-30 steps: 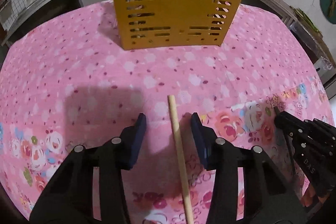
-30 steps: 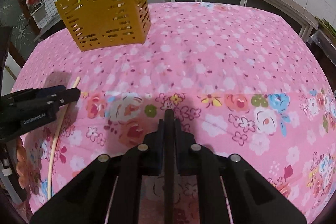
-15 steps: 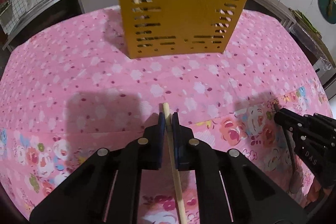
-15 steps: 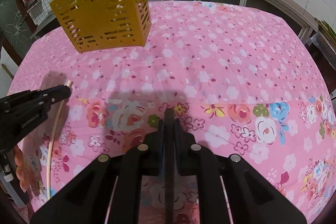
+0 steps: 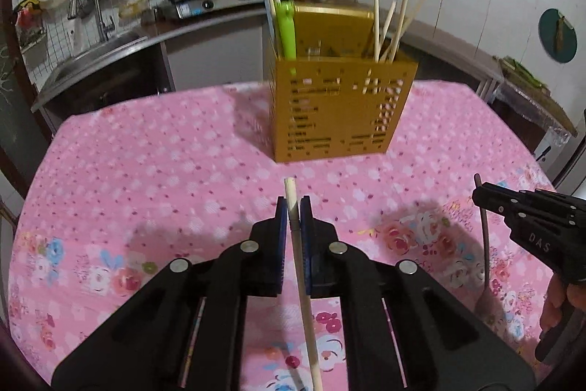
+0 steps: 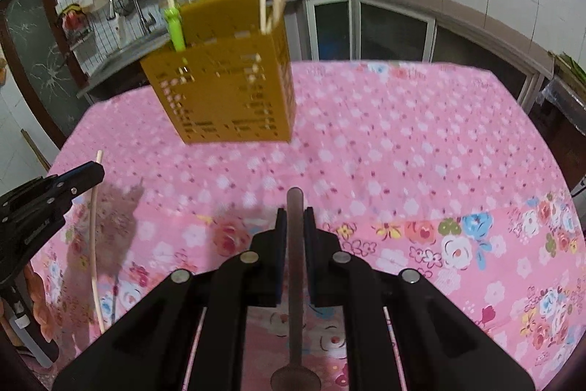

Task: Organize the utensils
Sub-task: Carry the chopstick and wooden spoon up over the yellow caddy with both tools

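Two utensils are held off the pink flowered tablecloth (image 5: 154, 171) at once. The left gripper (image 5: 293, 207) is clenched on a pale wooden chopstick (image 5: 291, 195), its jaws having just closed around the stick near the top end, so most of the length hangs back under the tool. The right gripper (image 6: 295, 215) is clamped on the thin dark handle of a metal spoon (image 6: 295, 204), bowl end trailing low. Ahead stands the mustard-yellow slotted plastic utensil holder (image 5: 340, 105), already carrying several chopsticks and a green-handled tool (image 5: 285, 32).

The chopstick looks light, stiff and smooth, so a grip this close to one end could let it swing or slip between the pads; a hold nearer the middle would likely steady it. The spoon seems heavier at the bowl and probably slick, so it may pivot in the pads. Both should drop in narrow end first, on the chopstick side of the holder
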